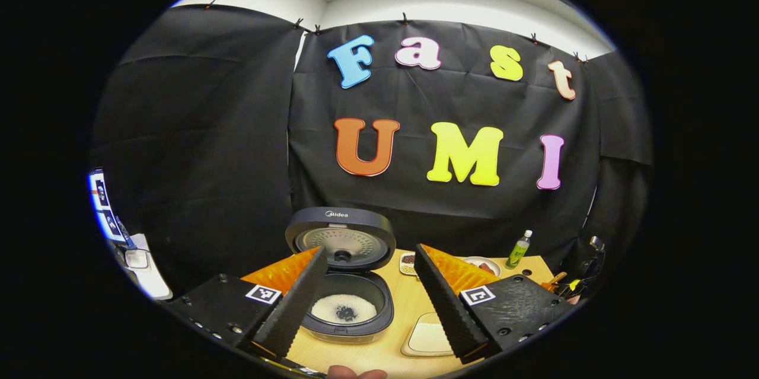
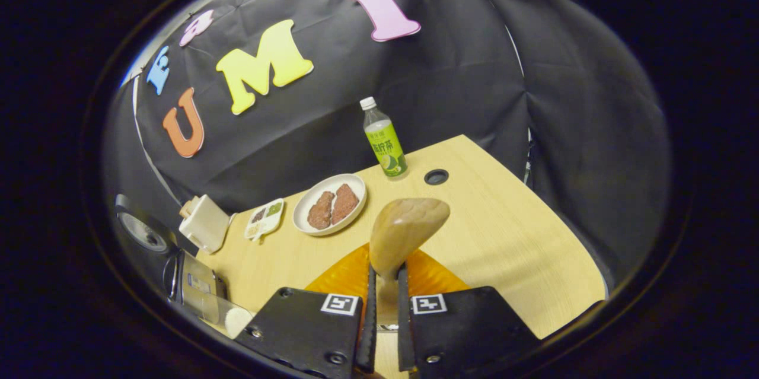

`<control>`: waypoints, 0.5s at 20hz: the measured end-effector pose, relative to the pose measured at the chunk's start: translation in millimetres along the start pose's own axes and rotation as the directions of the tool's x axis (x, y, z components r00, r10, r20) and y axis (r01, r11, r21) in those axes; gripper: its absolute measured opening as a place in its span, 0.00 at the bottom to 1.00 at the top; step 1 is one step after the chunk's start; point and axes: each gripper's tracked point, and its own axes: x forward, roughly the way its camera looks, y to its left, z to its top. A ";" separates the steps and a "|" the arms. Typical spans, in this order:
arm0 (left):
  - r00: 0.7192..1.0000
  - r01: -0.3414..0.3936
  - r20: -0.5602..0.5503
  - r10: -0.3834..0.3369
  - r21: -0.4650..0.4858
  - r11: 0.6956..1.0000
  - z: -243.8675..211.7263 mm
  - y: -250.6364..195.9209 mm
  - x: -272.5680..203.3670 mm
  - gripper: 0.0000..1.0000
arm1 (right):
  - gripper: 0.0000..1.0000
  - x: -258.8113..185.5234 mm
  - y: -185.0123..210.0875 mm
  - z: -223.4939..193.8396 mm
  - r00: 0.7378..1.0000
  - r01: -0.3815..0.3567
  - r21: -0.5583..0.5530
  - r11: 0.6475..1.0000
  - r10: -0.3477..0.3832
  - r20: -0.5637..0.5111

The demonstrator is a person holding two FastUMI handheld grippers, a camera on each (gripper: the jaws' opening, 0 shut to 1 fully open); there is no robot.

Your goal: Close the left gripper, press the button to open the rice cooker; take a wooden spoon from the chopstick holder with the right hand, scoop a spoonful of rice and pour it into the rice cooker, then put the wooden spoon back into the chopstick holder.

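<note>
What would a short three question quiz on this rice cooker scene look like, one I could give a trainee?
1. True or false: the rice cooker has its lid up.
2. What does the right gripper hold? A) the green bottle B) the wooden spoon C) the plate
3. Fill in: the left gripper has its fingers spread ____.

Key:
1. True; the lid stands upright and the pot shows white rice.
2. B; both fingers press on the spoon's handle, bowl end pointing away.
3. Open; nothing sits between them in the left gripper view.
</note>
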 end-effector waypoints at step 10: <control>0.995 0.073 0.069 -0.074 0.014 0.997 23.5 9.0 18.2 0.95 | 0.72 -85.3 11.9 92.9 0.979 0.028 -0.018 0.999 -0.024 0.203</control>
